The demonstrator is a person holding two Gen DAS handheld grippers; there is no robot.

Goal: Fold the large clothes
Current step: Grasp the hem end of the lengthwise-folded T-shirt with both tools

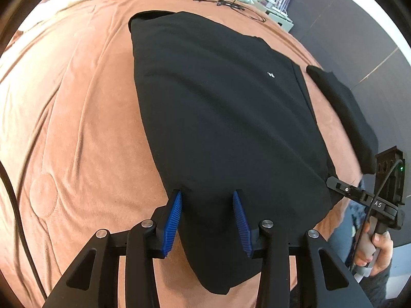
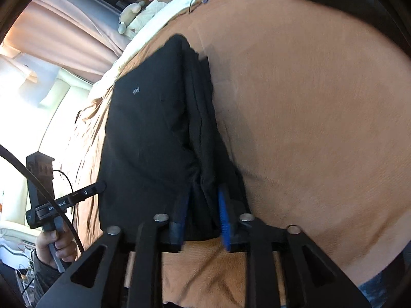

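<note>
A large black garment (image 1: 218,107) with a small white logo lies partly folded on a brown bedspread (image 1: 77,118). My left gripper (image 1: 209,197) is open, its blue pads on either side of the garment's near edge, cloth lying between them. My right gripper (image 2: 204,200) has its blue pads around a bunched thick fold at the garment's (image 2: 154,133) near right corner; the jaws stand fairly wide with cloth filling the gap. The right gripper also shows in the left wrist view (image 1: 346,190) at the garment's right edge. The left gripper shows in the right wrist view (image 2: 84,192).
A second black piece of clothing (image 1: 344,113) lies on the bedspread's right edge. Black cables (image 1: 226,0) lie at the far end of the bed. A white quilt with plush toys (image 2: 131,12) is beyond. Dark floor (image 1: 359,38) is on the right.
</note>
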